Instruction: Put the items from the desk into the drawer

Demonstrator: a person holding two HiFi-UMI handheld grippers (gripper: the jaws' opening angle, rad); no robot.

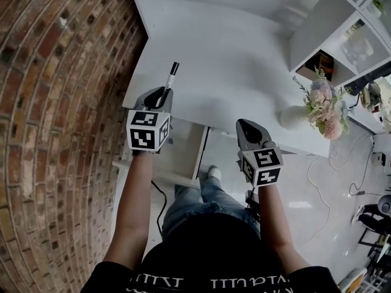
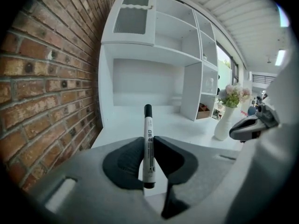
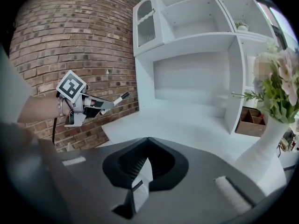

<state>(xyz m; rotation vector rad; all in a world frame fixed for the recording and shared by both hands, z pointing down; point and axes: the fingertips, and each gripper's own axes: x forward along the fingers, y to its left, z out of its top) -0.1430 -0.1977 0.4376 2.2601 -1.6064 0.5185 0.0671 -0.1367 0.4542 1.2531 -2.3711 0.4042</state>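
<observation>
A white marker [image 1: 171, 77] with a black cap sticks out forward from my left gripper [image 1: 161, 96], which is shut on its barrel above the left front part of the white desk [image 1: 238, 54]. In the left gripper view the marker [image 2: 148, 122] stands upright between the two dark pads [image 2: 125, 161]. The right gripper view shows the same gripper [image 3: 100, 105] and marker [image 3: 122, 97] at the left, in front of the brick wall. My right gripper [image 1: 247, 127] hovers at the desk's front edge, shut with nothing in it; its jaws [image 3: 148, 140] meet at the tips.
An open drawer [image 1: 198, 154] shows under the desk's front edge, below my left gripper. A white vase [image 1: 293, 116] with pink flowers [image 1: 325, 105] stands at the desk's right front. White shelving [image 1: 342, 35] rises at the right, a brick wall [image 1: 61, 102] at the left.
</observation>
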